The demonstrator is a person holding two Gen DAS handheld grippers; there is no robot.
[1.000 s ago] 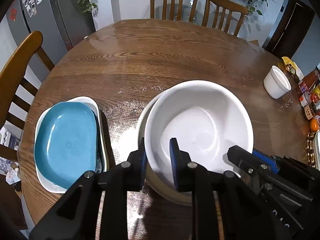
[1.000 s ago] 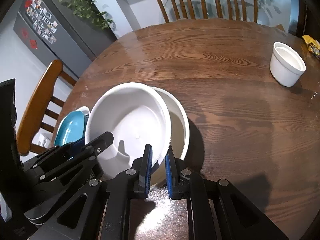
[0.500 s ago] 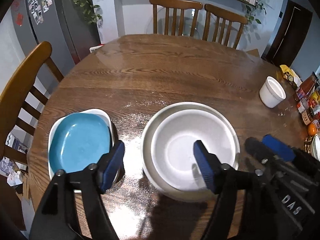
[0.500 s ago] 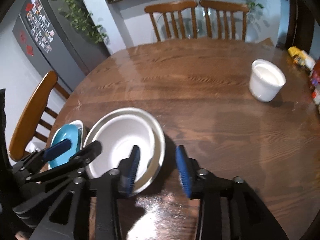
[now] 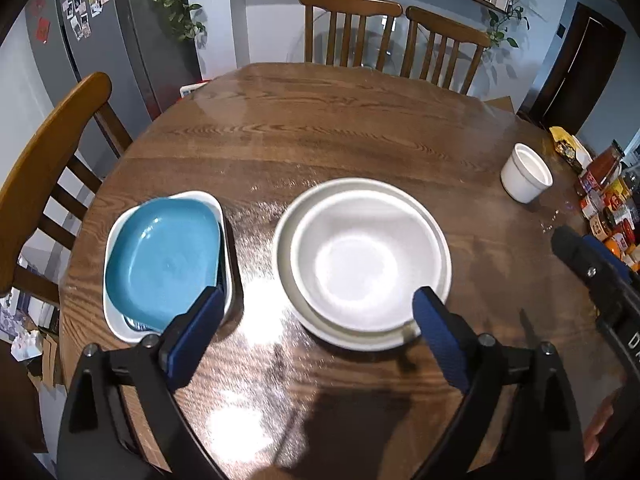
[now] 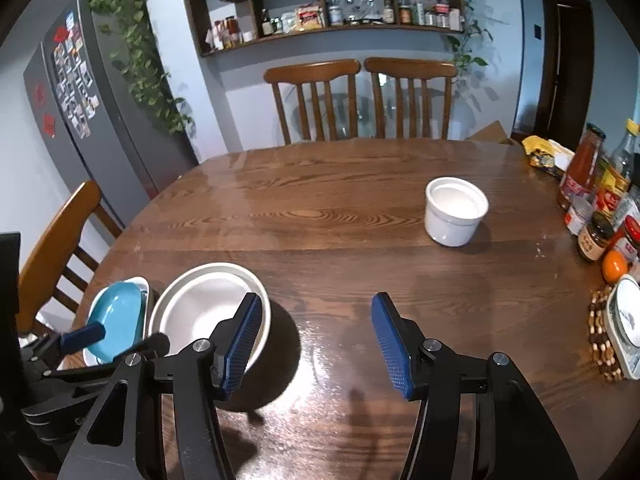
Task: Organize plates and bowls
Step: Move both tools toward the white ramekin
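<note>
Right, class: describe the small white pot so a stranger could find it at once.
Start at the round wooden table. On its right side, near the jars and bottles, the pot stands alone. Unlike the nested white bowls on the left, it is small, straight-walled and unstacked.

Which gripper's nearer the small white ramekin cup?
Right. The right gripper hangs open with the small white ramekin cup ahead across bare table; the left gripper sits open over the nested white bowls, farther off.
</note>
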